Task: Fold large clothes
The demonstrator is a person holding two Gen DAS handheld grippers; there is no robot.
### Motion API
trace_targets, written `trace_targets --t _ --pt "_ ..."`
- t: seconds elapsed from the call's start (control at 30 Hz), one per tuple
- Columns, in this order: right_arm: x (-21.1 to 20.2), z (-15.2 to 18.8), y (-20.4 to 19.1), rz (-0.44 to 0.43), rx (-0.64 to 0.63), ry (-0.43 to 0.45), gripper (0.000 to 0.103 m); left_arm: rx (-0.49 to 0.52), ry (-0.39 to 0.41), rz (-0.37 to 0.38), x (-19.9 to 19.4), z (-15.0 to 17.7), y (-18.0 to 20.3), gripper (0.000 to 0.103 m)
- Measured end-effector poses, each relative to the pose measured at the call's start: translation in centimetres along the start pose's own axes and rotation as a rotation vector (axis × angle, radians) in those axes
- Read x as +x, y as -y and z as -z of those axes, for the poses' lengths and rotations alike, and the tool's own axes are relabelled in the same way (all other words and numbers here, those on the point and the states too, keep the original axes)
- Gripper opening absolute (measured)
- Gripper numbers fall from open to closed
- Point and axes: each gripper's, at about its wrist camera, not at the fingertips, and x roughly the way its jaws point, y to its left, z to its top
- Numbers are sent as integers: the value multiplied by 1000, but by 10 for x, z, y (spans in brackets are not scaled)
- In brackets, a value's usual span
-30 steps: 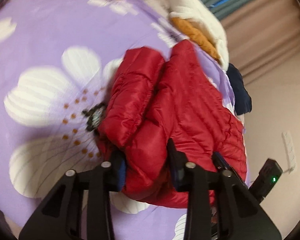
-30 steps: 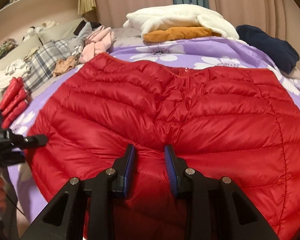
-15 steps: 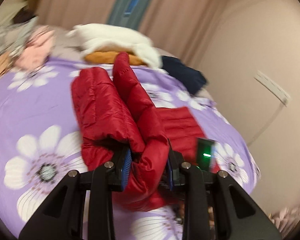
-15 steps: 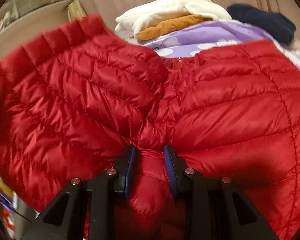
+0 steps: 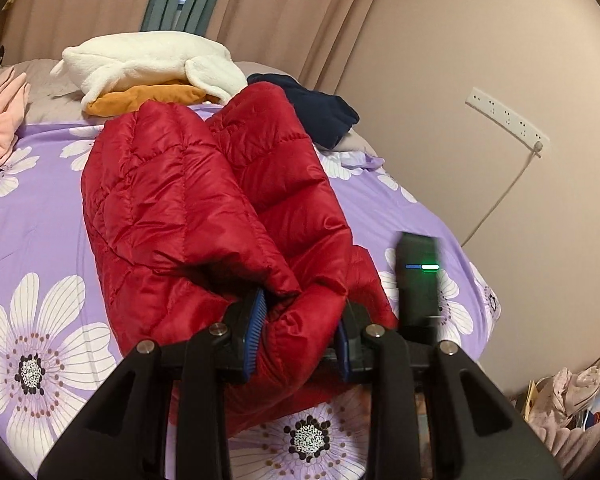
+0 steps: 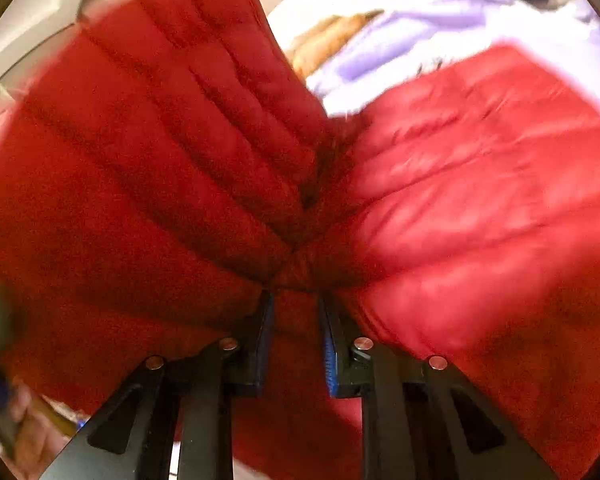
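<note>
**Both claws gripping the red jacket, fold half made**

Left claw (image 5: 298, 334) is clamped on a thick bunched edge of the shiny red quilted down jacket (image 5: 204, 208), its blue-padded fingers pressed into the puffy fabric from both sides. Right claw (image 6: 296, 340) is likewise pinched on a gather of the same jacket, with creases radiating out from the point of grip; that view is blurred, so finer detail is lost.

In the left wrist view the jacket lies on the purple bedspread with large white flowers (image 5: 32, 208), doubled along its length into two padded ridges that run away from the claw toward the head of the bed. Its near end is lifted off the cover in the grip; the far end rests on the bed. Beyond it sit a folded white fleece garment (image 5: 148, 62) on top of an orange one (image 5: 140, 100), with a dark navy garment (image 5: 316, 116) just beside them and a pink garment (image 5: 0, 116) at the far left.

As a judgement, a first lengthwise fold looks made but loose. What seems left: lay the halves flat and aligned, fold across to shorten the bundle, press out trapped air, and let go.
</note>
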Motion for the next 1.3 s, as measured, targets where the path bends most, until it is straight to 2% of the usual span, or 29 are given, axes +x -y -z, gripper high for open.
trace_targets --t 0.2,0.3,0.4,0.53,0.63,0.7,0.83,0.87,0.9,0.97,1.0,1.1,1.23,1.3 --pt "-66 15 24 132 7 94 20 60 -19 0 12 6 25 29" --pt "-88 24 37 151 38 127 20 111 -40 4 23 8 40 29" --pt "-94 30 53 132 102 136 20 137 -66 16 37 9 48 29" --pt "-83 32 77 73 188 111 20 182 -113 17 58 14 57 29" --pt "-72 36 86 46 213 102 20 176 -177 22 79 20 53 29" --pt "-71 38 94 14 241 102 19 157 -219 30 93 23 48 29" --pt "-82 39 105 -85 345 118 20 172 -239 25 98 27 48 29" --pt "-88 41 107 -125 369 141 28 185 -239 26 96 28 49 29" --pt "-96 42 109 -170 381 170 43 195 -239 28 95 28 50 29" --pt "-106 40 107 -244 381 206 63 207 -243 28 95 29 52 29" --pt "-108 39 106 -272 376 209 69 210 -244 27 96 29 52 29" --pt "-105 29 93 -329 353 198 77 219 -245 25 96 32 53 29" --pt "-82 4 73 -309 288 128 82 232 -248 27 93 35 53 29" --pt "-87 6 65 -315 253 98 82 236 -249 27 92 36 52 29"
